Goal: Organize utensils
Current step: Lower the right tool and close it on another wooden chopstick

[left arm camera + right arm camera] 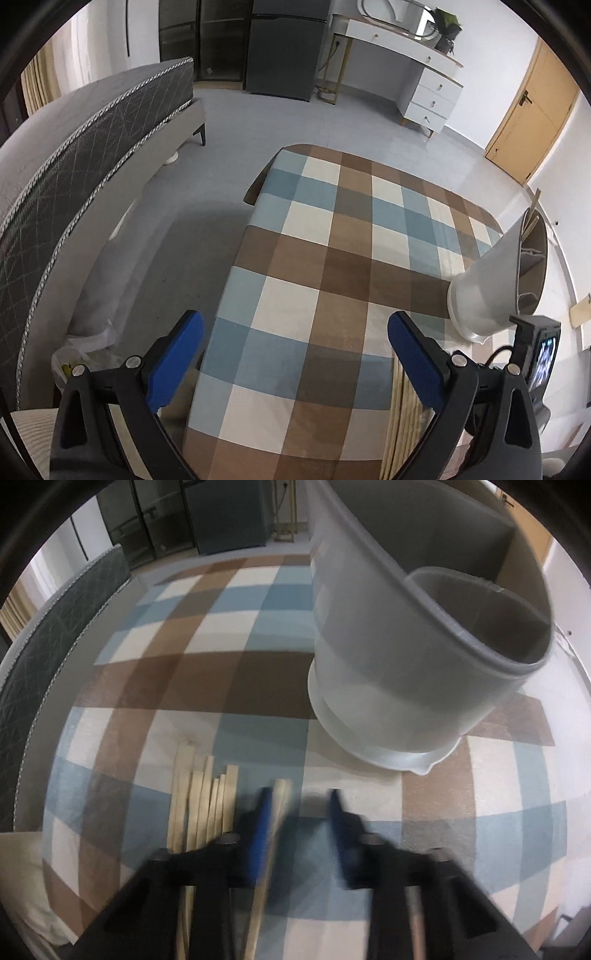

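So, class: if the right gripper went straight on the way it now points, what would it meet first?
Probably the grey utensil holder: it stands ahead of the open right gripper on the checked tablecloth. Depth is unclear; a low path meets cloth first.

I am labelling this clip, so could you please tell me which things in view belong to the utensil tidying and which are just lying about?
Belongs to the job:
- wooden chopsticks lying on the checked tablecloth
- grey utensil holder standing on the cloth
- right claw, open over the chopsticks
- left claw, open, holding nothing

Just lying about:
- bed
- white desk
- potted plant
- door
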The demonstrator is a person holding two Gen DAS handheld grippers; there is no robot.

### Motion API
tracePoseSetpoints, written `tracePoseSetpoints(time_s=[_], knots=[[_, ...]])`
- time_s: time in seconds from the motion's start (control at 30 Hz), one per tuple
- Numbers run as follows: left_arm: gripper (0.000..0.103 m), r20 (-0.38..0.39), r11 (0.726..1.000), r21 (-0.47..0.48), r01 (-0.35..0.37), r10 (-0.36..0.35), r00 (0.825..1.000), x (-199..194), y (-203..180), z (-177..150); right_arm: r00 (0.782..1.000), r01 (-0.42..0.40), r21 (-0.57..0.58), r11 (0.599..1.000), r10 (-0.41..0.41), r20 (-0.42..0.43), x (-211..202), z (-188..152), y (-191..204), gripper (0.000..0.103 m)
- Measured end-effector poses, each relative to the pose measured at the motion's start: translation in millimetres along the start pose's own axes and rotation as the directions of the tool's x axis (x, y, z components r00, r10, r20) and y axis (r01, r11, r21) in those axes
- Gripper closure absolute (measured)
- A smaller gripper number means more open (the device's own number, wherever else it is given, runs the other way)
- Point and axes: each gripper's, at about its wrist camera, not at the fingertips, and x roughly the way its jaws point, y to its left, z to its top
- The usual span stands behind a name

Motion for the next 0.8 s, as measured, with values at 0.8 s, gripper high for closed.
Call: tracePoseSetpoints(time_s=[0.8], knots=[[0.006,-0.192,0.981,0.124,0.148,-0.123,0.974,48,-42,-39,0.946,-0.285,0.251,0.925,0.229,0.231,-79,-19,-64,0.098]])
